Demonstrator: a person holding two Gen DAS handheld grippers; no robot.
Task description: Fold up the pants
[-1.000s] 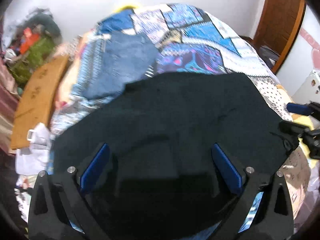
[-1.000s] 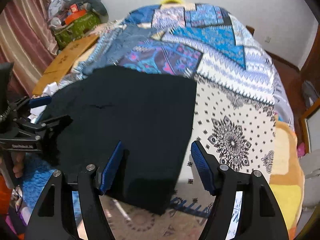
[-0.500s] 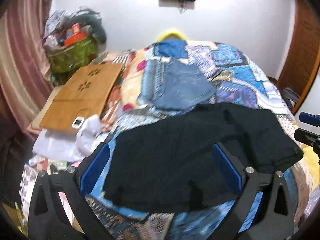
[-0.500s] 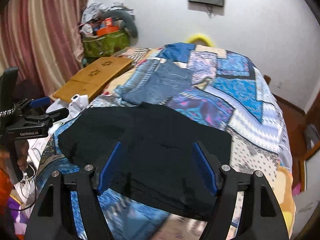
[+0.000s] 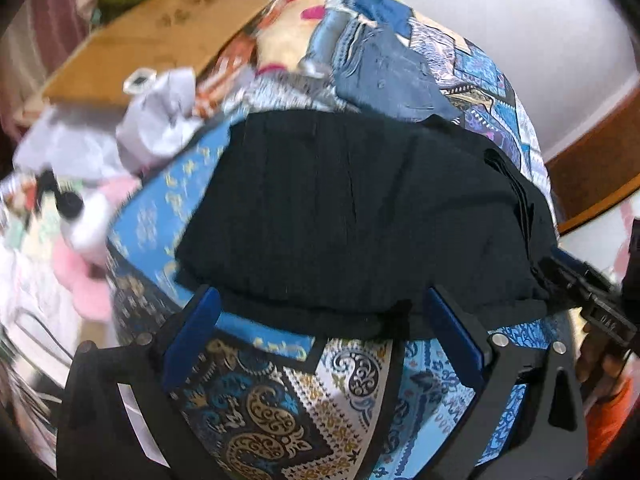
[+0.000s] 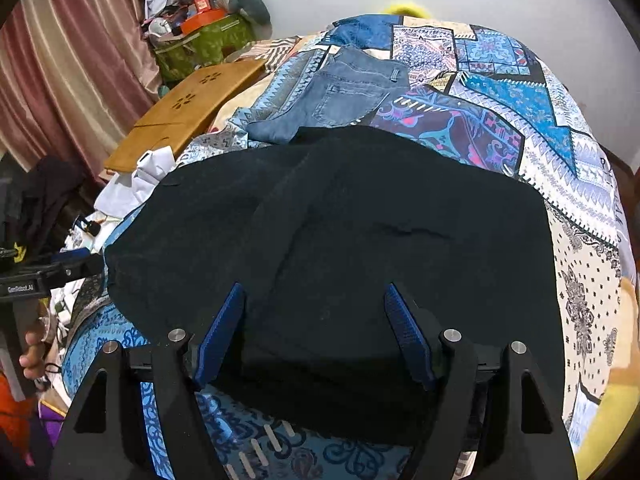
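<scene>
Black pants point(image 5: 352, 220) lie folded into a wide dark slab on the patterned bedspread point(image 5: 272, 400). My left gripper point(image 5: 320, 294) is open, its blue pads point(image 5: 192, 336) straddling the pants' near edge without pressing on it. In the right wrist view the pants point(image 6: 400, 240) fill the middle, with one layer lapped over another. My right gripper point(image 6: 314, 292) hangs open just above their near part, nothing pinched. Each gripper shows in the other's view: the right gripper point(image 5: 560, 276) at the pants' right end, the left gripper point(image 6: 92, 264) at their left end, held by a hand point(image 6: 32, 356).
Folded blue jeans point(image 6: 340, 96) lie just beyond the black pants. A wooden lap board point(image 6: 192, 108), white crumpled cloth point(image 5: 160, 120) and a pink soft item point(image 5: 80, 280) crowd the bed's left side. A green bag point(image 6: 200, 44) of clutter and a curtain point(image 6: 60, 60) stand behind.
Both grippers drew back from over the pants, then came down toward their near edge. The left one shifted to the pants' left end and rolled. Both jaws stayed open.
</scene>
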